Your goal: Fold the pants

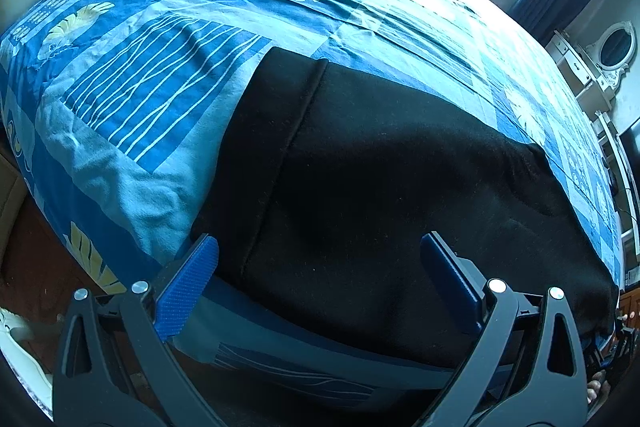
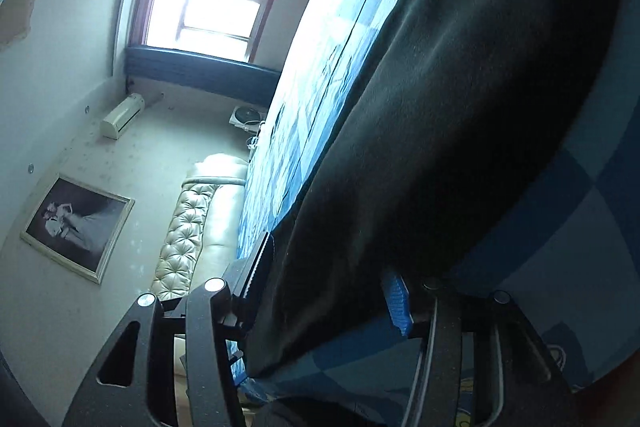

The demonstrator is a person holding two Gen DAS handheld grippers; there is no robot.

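Wide open bedspread beyond the pants, nothing on it; headboard closes the far end, dresser flanks the right.

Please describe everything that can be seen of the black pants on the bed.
The black pants are of thick, matte, slightly fuzzy cloth, like fleece. They lie flat on the blue patterned bedcover, near the bed's front edge. A straight seam or fold edge runs along their left side, and the far corner is squared. The left gripper stands open above the near edge. In the right wrist view, cloth lies between the spread fingers of the right gripper.
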